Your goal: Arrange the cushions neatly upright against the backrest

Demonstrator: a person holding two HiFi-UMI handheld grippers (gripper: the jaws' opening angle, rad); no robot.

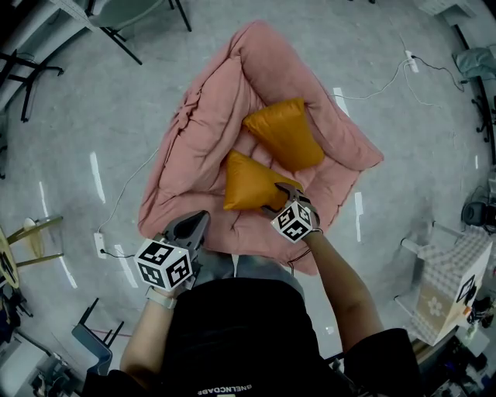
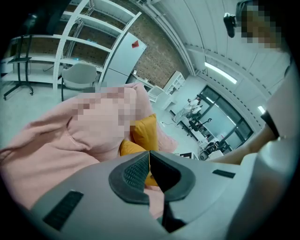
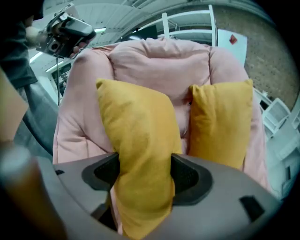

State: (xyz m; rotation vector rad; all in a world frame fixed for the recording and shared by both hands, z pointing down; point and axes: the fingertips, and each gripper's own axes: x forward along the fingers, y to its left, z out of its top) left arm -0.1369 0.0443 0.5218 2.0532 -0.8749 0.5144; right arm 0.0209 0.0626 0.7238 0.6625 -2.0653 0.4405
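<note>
A pink padded floor seat (image 1: 201, 116) lies on the grey floor with its backrest (image 3: 159, 56) at the far end. Two orange cushions rest on it. The far cushion (image 1: 285, 133) leans against the backrest, upright at the right in the right gripper view (image 3: 220, 122). The near cushion (image 1: 246, 184) stands tilted in front of it. My right gripper (image 1: 280, 195) is shut on this near cushion's lower edge (image 3: 136, 136), with fabric bulging between the pads. My left gripper (image 1: 194, 227) hovers at the seat's near edge, shut and empty, its jaws (image 2: 149, 161) meeting tip to tip.
Black chair legs (image 1: 116, 19) stand beyond the seat at the top left. A power strip (image 1: 99, 244) with a cable lies left of the seat, and a white cable (image 1: 387, 81) runs at the top right. A cardboard box (image 1: 446, 291) stands at the right.
</note>
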